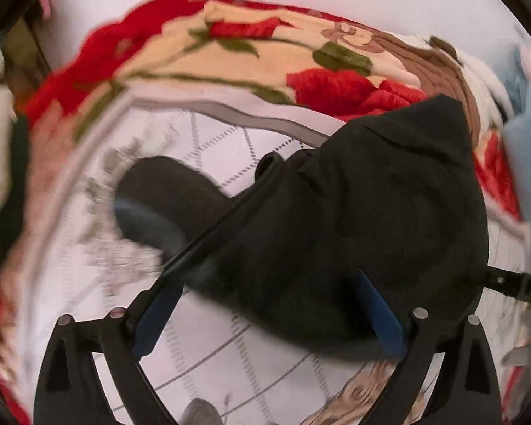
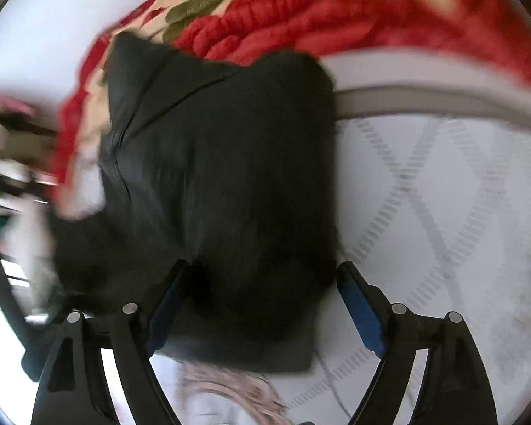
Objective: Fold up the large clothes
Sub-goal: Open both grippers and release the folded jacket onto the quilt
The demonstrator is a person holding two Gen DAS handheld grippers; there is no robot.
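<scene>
A large black garment lies bunched on a white patterned bedsheet. In the left wrist view my left gripper is open, its blue-padded fingers spread wide on either side of the cloth's near edge. In the right wrist view the same black garment lies as a broad folded slab. My right gripper is open, with its fingers set on either side of the garment's near end. Both views are blurred by motion. The other gripper's black frame shows at the right edge of the left view.
A red and cream floral blanket is heaped along the far side of the bed, also in the right wrist view. Light blue and white cloth lies at the right. The sheet's grey border band runs past the garment.
</scene>
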